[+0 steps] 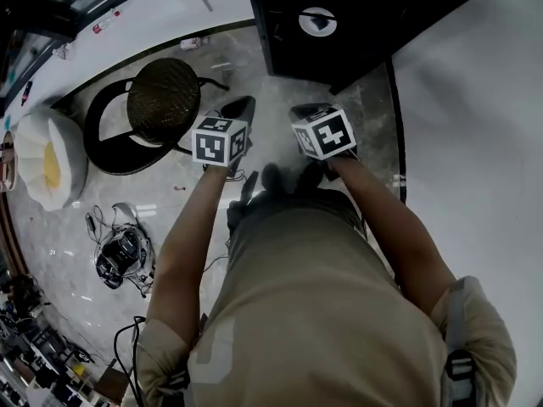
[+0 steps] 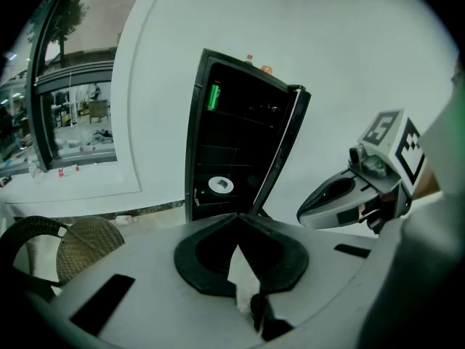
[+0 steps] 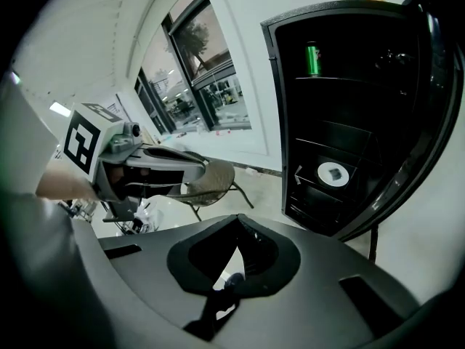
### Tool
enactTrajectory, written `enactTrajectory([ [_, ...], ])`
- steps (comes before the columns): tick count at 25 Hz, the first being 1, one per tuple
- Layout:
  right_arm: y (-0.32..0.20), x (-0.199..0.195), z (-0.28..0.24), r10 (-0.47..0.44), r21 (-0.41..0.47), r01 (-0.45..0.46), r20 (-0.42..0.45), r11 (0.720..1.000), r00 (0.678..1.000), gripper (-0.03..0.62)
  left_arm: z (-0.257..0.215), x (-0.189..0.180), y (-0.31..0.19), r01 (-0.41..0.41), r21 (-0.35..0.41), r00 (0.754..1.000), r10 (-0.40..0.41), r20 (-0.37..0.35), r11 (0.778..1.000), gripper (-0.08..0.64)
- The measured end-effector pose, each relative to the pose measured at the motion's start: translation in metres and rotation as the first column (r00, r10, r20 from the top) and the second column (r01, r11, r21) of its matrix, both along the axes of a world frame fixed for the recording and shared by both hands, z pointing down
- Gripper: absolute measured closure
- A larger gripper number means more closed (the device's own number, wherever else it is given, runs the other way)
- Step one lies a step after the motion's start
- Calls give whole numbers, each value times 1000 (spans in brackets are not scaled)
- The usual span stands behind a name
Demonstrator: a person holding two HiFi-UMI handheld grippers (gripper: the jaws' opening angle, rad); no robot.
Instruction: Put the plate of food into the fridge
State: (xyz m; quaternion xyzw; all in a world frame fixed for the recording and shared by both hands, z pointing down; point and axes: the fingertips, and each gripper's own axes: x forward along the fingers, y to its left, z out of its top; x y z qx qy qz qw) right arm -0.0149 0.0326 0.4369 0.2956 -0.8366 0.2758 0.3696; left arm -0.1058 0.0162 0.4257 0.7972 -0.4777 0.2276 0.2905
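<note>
1. Plate of food (image 3: 333, 173) sits on a lower shelf inside the fridge (image 2: 240, 133), straight ahead of the left tongs (image 2: 236, 217) and the right tongs (image 3: 237, 220), well apart from both.
2. It's a white plate with one dark item on it. The item is too small to identify.
3. Left tongs: jaws closed tip to tip, nothing between them.
4. Right tongs: same, tips meeting, empty.
5. Both tongs are held in the air side by side, near each other but not touching, and both point at the open fridge.
6. The fridge is black and its door (image 2: 283, 147) is swung open, ahead of the tongs on the right side of the opening.
7. A green can (image 3: 313, 59) stands on an upper shelf, ahead of the tongs and higher than the plate.
8. Two small items on the fridge top (image 2: 258, 64) are too small to tell.
9. A wicker chair (image 1: 161, 100) stands on the floor (image 1: 242, 58), just left of the left tongs.
10. A tangle of cables (image 1: 119, 257) lies on the floor, left of the left tongs and further back toward the person.
11. A window (image 2: 73, 115) is well off to the left of the left tongs, past the chair.
</note>
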Motion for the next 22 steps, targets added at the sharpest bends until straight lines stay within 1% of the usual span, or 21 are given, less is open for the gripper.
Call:
enactTrajectory([
  [5,0,-2,4,39,0,-39,-20,999,999,571,6,10,3,-53,-29,999,53,-11,998,549],
  [9,10,-5,10,53,-10,-54,-31,999,998,571,14,23,17,-108,-53,994,107,-18,993,549],
  [12,14,-8,10,60,-6,-60,-40,998,997,571,14,28,24,-140,-57,990,139,-24,989,549],
  [16,17,-15,8,67,1,-67,-46,998,997,571,13,27,29,-167,-56,986,165,-28,984,549],
  [22,33,-25,-2,72,16,-71,-60,997,996,571,9,16,45,-184,-59,983,182,-32,981,549],
])
